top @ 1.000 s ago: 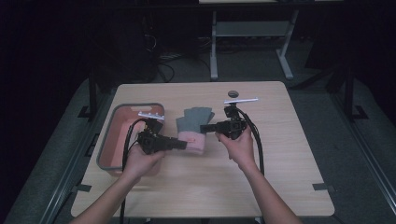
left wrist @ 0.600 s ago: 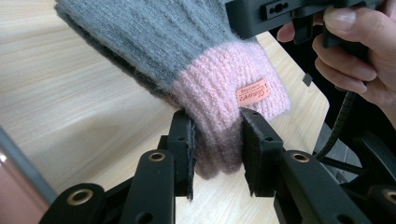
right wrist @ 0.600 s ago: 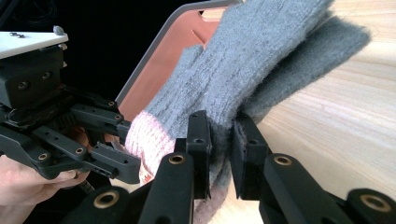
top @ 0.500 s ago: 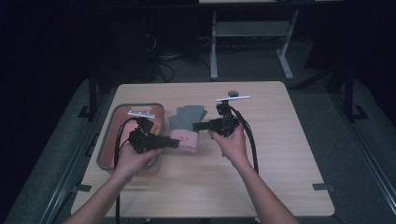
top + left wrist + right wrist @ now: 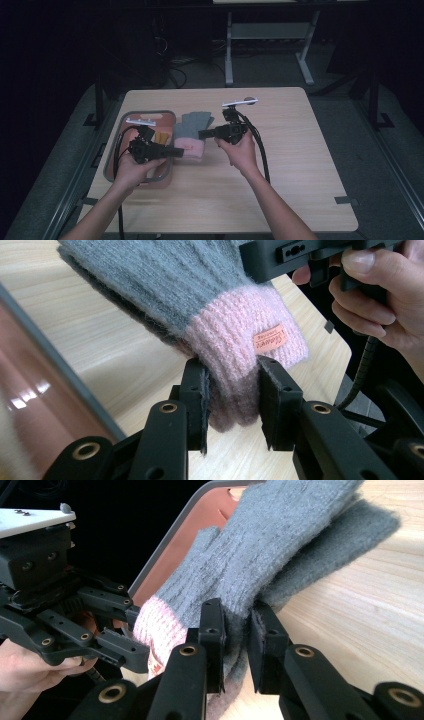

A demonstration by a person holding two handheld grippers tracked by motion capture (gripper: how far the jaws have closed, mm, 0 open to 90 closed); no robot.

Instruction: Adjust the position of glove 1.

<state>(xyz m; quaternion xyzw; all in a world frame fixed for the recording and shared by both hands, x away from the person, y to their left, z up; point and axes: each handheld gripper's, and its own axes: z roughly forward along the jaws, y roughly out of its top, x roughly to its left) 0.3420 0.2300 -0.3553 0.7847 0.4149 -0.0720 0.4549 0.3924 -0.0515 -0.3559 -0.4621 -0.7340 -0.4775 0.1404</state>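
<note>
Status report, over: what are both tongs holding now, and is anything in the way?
Left tongs shut on glove at its pink cuff. Right tongs shut on the grey part. Tray close beside the glove; nothing else in the way.

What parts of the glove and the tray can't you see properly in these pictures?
- Words on the orange label of the glove, left gripper view: too small and blurred.
- Glove's fingertips, left gripper view: cut off by the top edge.
- Pink cuff, right gripper view: partly hidden behind the left gripper and the right gripper.
- Yellowish thing in the tray, high view: too small and dim to name.
</note>
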